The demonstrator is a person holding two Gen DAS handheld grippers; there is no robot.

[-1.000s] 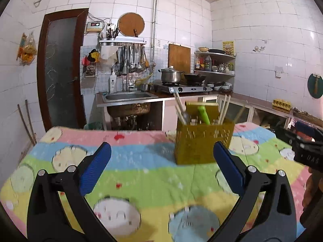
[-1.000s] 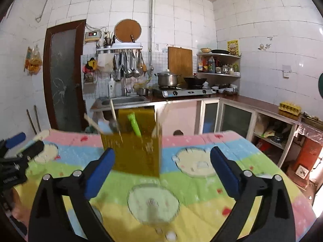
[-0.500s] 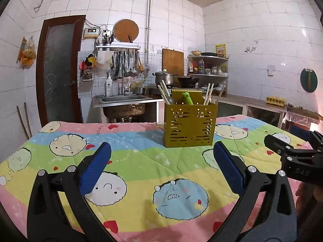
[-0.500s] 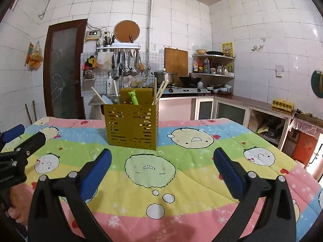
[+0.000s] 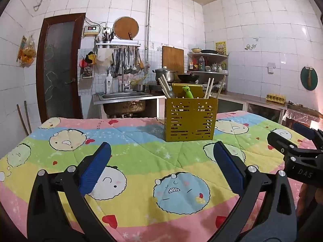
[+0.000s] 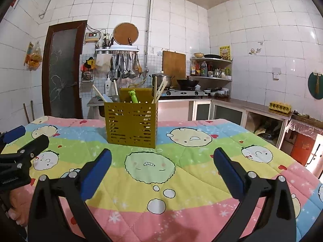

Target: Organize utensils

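A yellow slotted utensil holder [image 5: 189,119] [image 6: 131,125] stands upright on the cartoon-print tablecloth [image 5: 141,157] [image 6: 181,161]. Out of its top stick several pale chopsticks [image 5: 209,87] [image 6: 159,89], a green animal-headed utensil [image 5: 187,91] [image 6: 133,96] and a grey spoon [image 5: 171,94]. My left gripper [image 5: 161,163] is open and empty, well short of the holder. My right gripper [image 6: 161,165] is also open and empty, near the front of the table. Each gripper shows at the edge of the other's view, the right gripper [image 5: 298,151] and the left gripper [image 6: 18,151].
Behind the table are a steel sink [image 5: 125,96], a rack of hanging ladles [image 5: 127,62], a stove with a pot [image 6: 163,79] and wok [image 6: 187,82], a brown door [image 5: 58,68] and a counter on the right holding an egg carton [image 6: 280,106].
Both grippers have drawn back from the holder and levelled out; the holder looks smaller and farther away. The jaws stayed open and empty throughout.
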